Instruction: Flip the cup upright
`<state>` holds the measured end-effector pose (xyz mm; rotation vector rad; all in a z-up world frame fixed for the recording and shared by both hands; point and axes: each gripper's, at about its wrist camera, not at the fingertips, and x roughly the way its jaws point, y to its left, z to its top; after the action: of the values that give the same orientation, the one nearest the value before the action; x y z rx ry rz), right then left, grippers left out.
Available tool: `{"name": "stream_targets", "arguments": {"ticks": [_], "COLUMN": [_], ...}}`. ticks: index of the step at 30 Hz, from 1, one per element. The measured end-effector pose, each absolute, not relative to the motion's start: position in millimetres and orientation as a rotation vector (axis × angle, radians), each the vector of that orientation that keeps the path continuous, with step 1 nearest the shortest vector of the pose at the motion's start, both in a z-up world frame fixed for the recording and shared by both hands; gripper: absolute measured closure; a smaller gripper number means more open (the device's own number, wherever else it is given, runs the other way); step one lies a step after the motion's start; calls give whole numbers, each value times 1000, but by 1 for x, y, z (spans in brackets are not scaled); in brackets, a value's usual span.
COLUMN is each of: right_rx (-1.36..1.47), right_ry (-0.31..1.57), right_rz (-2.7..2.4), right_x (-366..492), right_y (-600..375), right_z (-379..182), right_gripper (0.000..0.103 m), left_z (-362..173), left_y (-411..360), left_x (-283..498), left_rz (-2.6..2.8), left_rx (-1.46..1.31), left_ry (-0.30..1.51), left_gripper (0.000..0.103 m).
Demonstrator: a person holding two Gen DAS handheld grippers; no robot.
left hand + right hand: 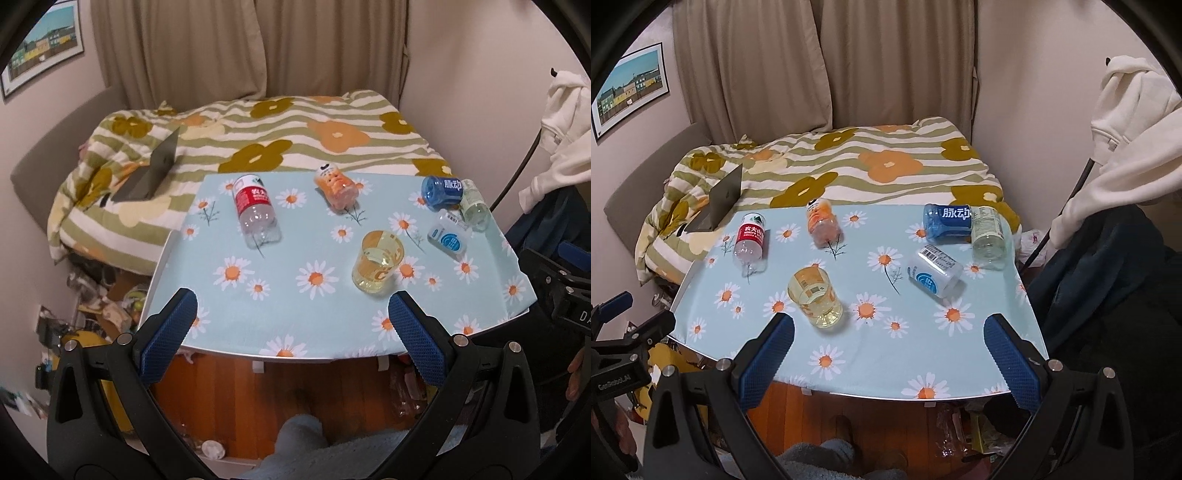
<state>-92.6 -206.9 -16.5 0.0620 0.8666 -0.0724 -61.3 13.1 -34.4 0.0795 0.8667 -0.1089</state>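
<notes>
**Cup on counter, both tools wide and unloaded**

Left wrist view: my left tool [291, 323], blue pads spread wide, holding nothing, short of the daisy-print counter [295, 317]. Clear yellow-tinted plastic cup [377, 261] stands mouth-up near the front, right of centre. Red-labelled clear bottle [255, 210] lies behind.

Right wrist view: my right tool [889, 349], equally wide, unloaded. Same cup [815, 297] just beyond its left finger [768, 363]. Blue bottle [947, 224] lies at the rear.

Left tongs [291, 314] and right tongs [888, 339] both hover with jaws spread wide, gripping nothing.
</notes>
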Motion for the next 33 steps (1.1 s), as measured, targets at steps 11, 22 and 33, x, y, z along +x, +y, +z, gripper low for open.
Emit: {"name": "stream_targets", "arguments": {"ticks": [11,22,33], "right_rx": [66,68,72], "right_ry": [853,851,850], "right_rz": [-83,-88,-91], "right_x": [-95,-93,-92], "right_y": [-214,-215,-217], "right_z": [-12,-12,-11], "right_gripper": [1,1,1], "left_z": [-30,-27,-27], "left_y": [5,3,4], "left_x": [-60,-59,-59], "left_rz": [-117,-113,-114], "left_rx": [89,87,89], "left_ry": [847,831,832], "left_gripper": [0,0,0]}}
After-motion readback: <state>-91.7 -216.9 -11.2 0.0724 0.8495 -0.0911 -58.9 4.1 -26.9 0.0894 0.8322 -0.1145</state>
